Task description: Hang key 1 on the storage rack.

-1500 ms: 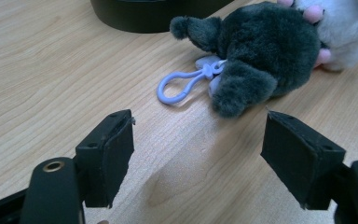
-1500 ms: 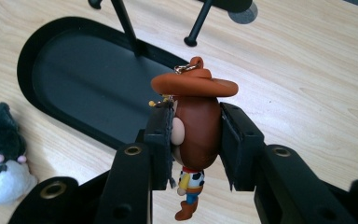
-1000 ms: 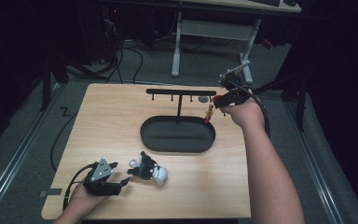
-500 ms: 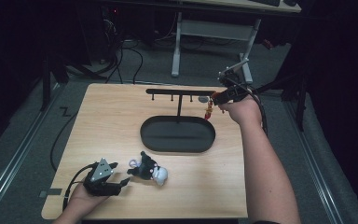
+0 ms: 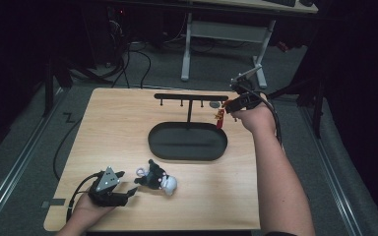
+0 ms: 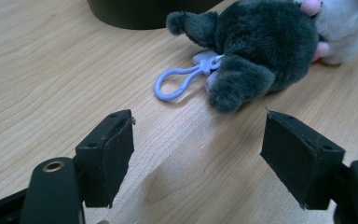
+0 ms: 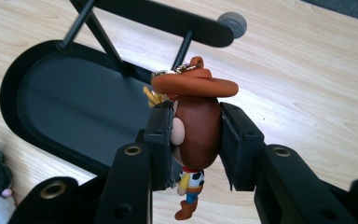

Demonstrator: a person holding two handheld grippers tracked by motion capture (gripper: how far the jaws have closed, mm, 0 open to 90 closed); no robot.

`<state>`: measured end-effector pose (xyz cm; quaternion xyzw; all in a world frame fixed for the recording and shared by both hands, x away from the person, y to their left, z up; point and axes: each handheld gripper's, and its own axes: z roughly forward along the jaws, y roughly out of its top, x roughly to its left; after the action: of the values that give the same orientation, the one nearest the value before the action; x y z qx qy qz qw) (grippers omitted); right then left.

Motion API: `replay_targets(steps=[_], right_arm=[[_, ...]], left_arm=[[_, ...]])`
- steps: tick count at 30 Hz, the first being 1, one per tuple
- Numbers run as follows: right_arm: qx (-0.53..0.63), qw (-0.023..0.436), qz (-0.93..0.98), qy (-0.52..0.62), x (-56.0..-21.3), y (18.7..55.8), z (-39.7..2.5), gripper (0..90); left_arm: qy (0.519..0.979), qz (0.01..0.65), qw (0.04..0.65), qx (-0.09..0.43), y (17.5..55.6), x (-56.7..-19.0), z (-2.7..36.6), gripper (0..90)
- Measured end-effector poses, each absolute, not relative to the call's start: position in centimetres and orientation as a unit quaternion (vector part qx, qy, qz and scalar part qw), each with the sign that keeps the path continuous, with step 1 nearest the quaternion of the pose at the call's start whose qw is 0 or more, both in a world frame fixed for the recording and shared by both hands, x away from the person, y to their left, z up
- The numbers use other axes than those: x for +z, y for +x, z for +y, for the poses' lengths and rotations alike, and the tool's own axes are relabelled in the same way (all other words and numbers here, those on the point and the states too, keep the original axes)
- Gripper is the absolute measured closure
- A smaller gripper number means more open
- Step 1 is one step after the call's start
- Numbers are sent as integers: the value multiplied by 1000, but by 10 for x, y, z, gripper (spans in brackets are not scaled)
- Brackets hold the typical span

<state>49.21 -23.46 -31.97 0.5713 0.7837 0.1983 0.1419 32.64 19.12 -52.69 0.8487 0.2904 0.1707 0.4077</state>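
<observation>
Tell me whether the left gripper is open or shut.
Open. The left gripper has its two black jaws spread wide with bare table between them, just short of the plush toy and its purple clip.

- L gripper [image 5: 128, 192]: low at table's near-left corner, jaws wide apart, nothing betw. them.
- R gripper [image 5: 225, 107]: forearm stretched fwd, held above far-right side, jaws clamped.

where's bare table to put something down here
Bare wood lies left of the black tray, running to the table edge, and front right between the plush toy and the person's right forearm. It is crowded at the rack, where the right gripper holds the cowboy figure.
</observation>
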Motion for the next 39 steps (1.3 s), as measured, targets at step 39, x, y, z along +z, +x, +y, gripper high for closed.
replay_targets(steps=[39], right_arm=[[192, 113, 778, 587, -374, 463, -244, 463]], left_arm=[[856, 277, 402, 169, 327, -529, 184, 254]])
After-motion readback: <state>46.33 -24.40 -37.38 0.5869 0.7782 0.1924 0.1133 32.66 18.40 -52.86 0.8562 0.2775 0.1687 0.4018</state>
